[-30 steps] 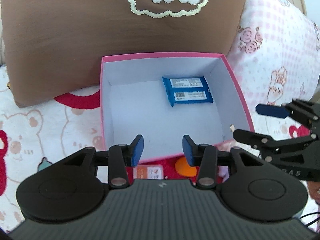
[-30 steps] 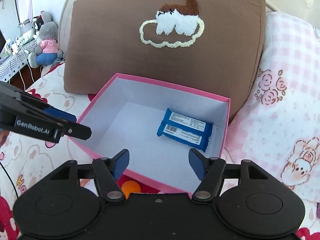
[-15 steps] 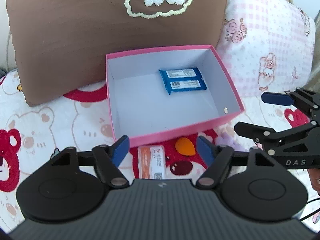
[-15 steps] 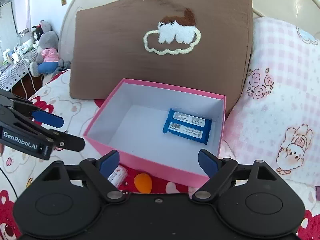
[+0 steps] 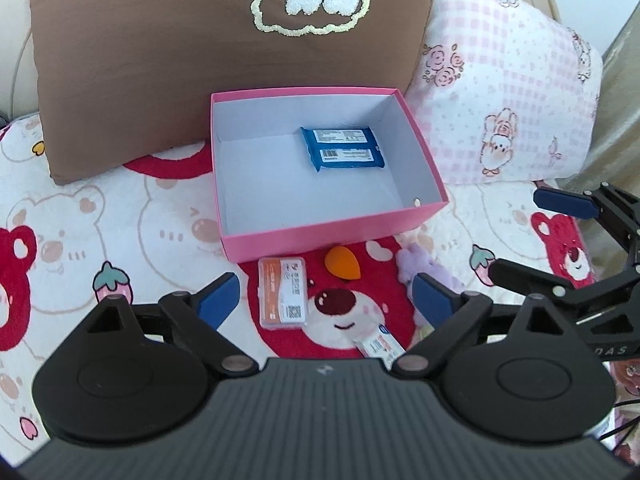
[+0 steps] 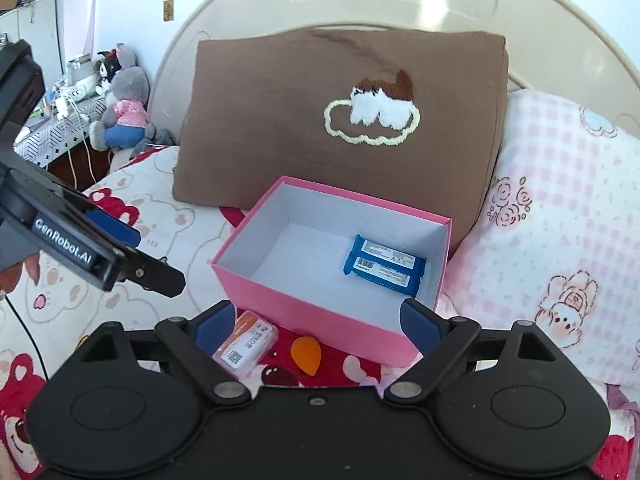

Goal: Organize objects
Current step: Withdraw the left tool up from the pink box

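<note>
Both my claws have drawn back from the pink cardboard box (image 5: pixel 332 236), and that opens up the view: a second ago the box filled the frame, now the loose things on the bear-print bedspread (image 5: pixel 120 216) in front of it show plainly. My left claw (image 5: pixel 326 300) has spread its jaws wide since then and holds nothing; my right claw (image 6: pixel 316 322) also stands wide open and empty, off to the right of the left one and apart from it.

The blue foil snack packet (image 5: pixel 343 148) lies flat on the white floor of the box, toward the back right, unmoved, so one item is already put away. Still outside, just in front of the box's near wall, are the orange-and-white flat plastic case (image 5: pixel 283 294), the orange teardrop sponge (image 5: pixel 342 262) beside it, a pale lilac fluffy thing (image 5: pixel 418 264) further right, and a small white-and-orange sachet (image 5: pixel 378 346) close to my left claw's body. The brown embroidered cushion (image 5: pixel 160 60) and the pink checked pillow (image 5: pixel 508 92) stand behind the box.

I judge the pull-back and the wide jaws mean I am lining up for the next pick; the flat case sits between my left fingers' line of sight and looks the likeliest. It lies low on soft bedding, so I expect to need a careful edge grip
</note>
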